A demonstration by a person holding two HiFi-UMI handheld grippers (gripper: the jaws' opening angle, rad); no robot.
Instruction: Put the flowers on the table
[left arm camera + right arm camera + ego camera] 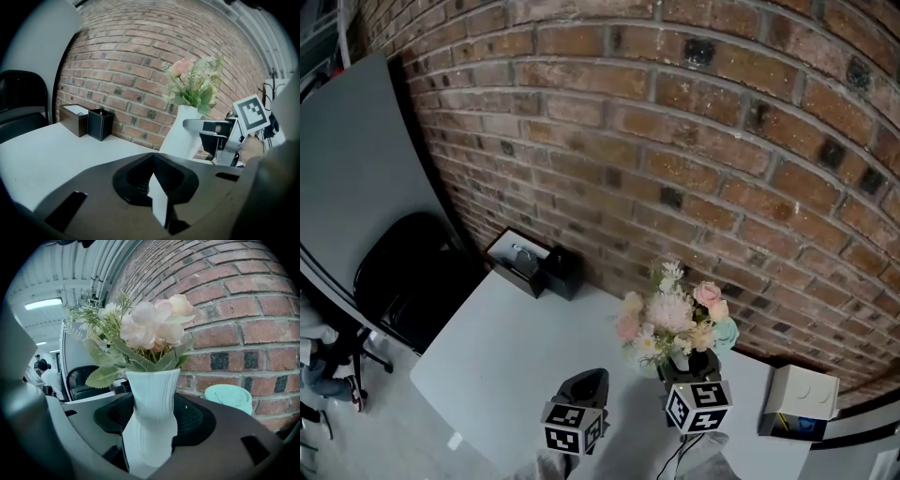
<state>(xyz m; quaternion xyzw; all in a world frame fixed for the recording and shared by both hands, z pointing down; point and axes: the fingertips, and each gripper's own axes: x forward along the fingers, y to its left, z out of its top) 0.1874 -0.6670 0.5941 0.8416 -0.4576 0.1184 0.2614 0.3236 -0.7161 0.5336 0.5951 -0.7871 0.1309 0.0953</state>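
Flowers at the bench, grip not yet let go: your right hand-held gripper (694, 366) is clenched on the waist of the white vase (152, 399), jaws pressing it from both sides. The flowers (675, 314) stand upright in it, pink and cream heads over green leaves. The vase is at the back-right part of the bench (506, 347), near the brick wall (675, 112), w/ a mint cup (229, 398) just beside it.

Your left hand-held gripper (591, 380) is clenched on nothing. Its tips meet, and only a sliver of white bench shows behind them. It hovers over the front of the bench, apart from the vase, and takes no part in the carry.

Progress, approx.: the carry looks mostly done, since the vase is upright and over the bench top. From the left gripper view the base seems to reach the surface, but no view shows the contact plainly, so you can't tell if it's fully down.

Left to do, by my read: settle the base flat if it isn't, open the right jaws, and draw back w/o brushing the leaves or the cup. The vase is tall, narrow at the waist and top-heavy w/ blooms, so a crooked release may tip it.
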